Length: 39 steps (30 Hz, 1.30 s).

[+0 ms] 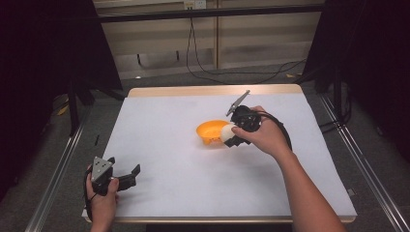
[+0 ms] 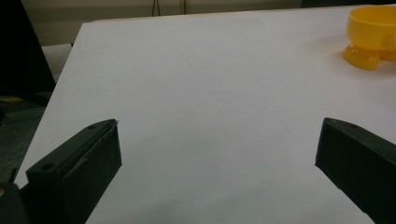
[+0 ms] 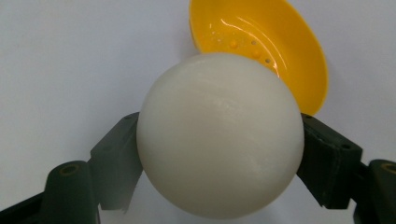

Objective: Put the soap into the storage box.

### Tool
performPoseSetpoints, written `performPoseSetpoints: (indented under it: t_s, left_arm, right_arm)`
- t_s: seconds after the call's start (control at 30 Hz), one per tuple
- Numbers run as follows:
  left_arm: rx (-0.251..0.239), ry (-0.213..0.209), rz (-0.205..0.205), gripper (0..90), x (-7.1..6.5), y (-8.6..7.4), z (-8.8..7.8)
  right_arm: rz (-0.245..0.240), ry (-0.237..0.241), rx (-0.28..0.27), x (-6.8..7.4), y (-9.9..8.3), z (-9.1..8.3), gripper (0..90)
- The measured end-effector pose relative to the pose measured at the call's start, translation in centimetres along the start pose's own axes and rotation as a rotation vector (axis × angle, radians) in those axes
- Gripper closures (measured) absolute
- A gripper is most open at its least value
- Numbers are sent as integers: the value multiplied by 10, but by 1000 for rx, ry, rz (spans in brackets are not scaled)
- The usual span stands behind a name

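High view gave me the whole bench: a white sheet covered the table, with a strip of pale wood showing along the far edge. Behind it I saw a beige panelled wall, black cables drooping from a wall socket down onto a grey floor, dark curtains on both sides, and metal rails running along the table's flanks. My right gripper sat at the middle of the sheet, jaws clamped around a white ball held right at the near rim of the orange bowl. Right gripper view confirmed it: the ball was pinched between both black jaws, and the bowl lay just beyond it, glossy inside with small holes in its bottom. My left gripper rested near the front left corner, well apart from the bowl. Left gripper view showed its jaws spread wide over bare white sheet, gripping nothing.
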<state>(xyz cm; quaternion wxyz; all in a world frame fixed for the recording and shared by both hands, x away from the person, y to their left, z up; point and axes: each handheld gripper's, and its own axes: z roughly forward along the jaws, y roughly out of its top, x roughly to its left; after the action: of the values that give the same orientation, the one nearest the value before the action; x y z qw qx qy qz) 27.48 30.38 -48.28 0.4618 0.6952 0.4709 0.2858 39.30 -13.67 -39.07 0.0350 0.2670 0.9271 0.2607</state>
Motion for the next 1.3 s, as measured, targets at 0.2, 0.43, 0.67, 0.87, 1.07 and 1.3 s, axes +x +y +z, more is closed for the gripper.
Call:
performPoseSetpoints:
  t_s: [0.2, 0.43, 0.67, 0.87, 1.07, 1.3]
  left_arm:
    - [0, -1, 0, 0, 0, 0, 0]
    - [0, 0, 1, 0, 0, 0, 0]
    - [0, -2, 1, 0, 0, 0, 0]
    - [-1, -3, 4, 0, 0, 0, 0]
    - [-3, -6, -1, 0, 0, 0, 0]
    - [-1, -3, -2, 0, 0, 0, 0]
  right_arm:
    - [-7, -6, 6, -3, 7, 2, 235]
    - [-1, -18, 20, -5, 14, 5, 235]
    - [-15, -8, 25, -7, 24, 10, 235]
    - [-29, -1, 38, -11, 31, 13, 235]
    - [-27, -4, 47, -16, 35, 16, 235]
    - [-19, -3, 63, -20, 40, 22, 235]
